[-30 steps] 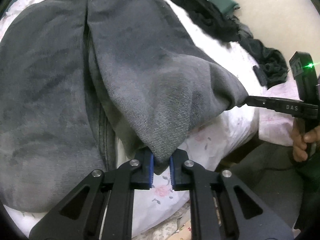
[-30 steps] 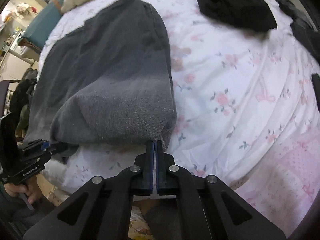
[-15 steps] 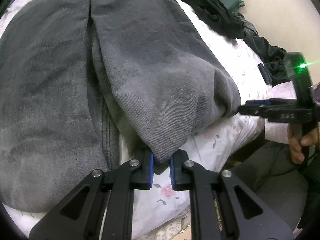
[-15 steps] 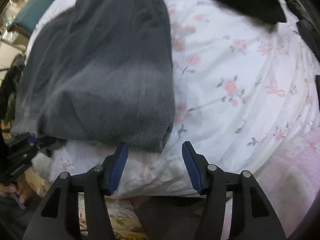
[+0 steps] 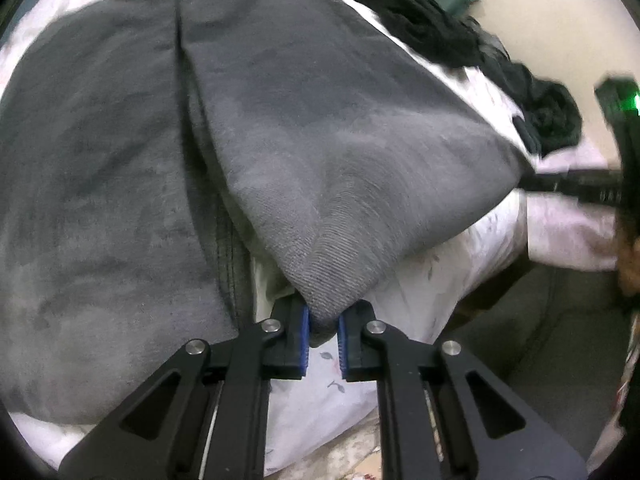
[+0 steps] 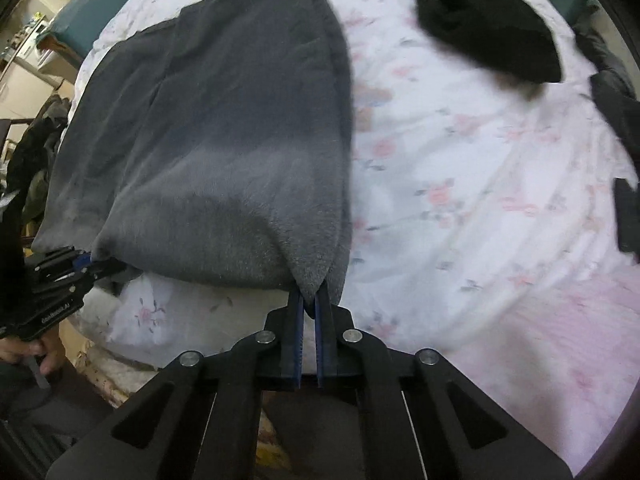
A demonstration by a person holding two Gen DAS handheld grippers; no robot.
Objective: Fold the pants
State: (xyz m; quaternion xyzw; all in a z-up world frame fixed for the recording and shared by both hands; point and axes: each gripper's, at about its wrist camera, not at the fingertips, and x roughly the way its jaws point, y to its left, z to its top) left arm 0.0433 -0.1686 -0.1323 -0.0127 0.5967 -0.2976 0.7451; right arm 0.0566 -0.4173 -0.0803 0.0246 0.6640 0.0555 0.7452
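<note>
Your right hand-held gripper (image 6: 307, 304) had just closed on one hem corner of the dark grey denim pants (image 6: 224, 128); your left hand-held gripper (image 5: 323, 326) pinched the other. Pants lay on the floral-sheeted bed (image 6: 480, 200). Judged step: fold begun; next, lift both corners evenly toward the waistband.

Left wrist fisheye: mounted behind the left gripper (image 5: 323, 334), angled steeply down, close over the near corner of the dark grey brushed-cotton pants (image 5: 320, 152). Right wrist fisheye: mounted behind the right gripper (image 6: 308, 312), facing almost straight down. Shared ground: the pants' near edge, white floral bedsheet (image 6: 460, 208), black clothing heap (image 6: 480, 20); each view shows the other gripper.
</note>
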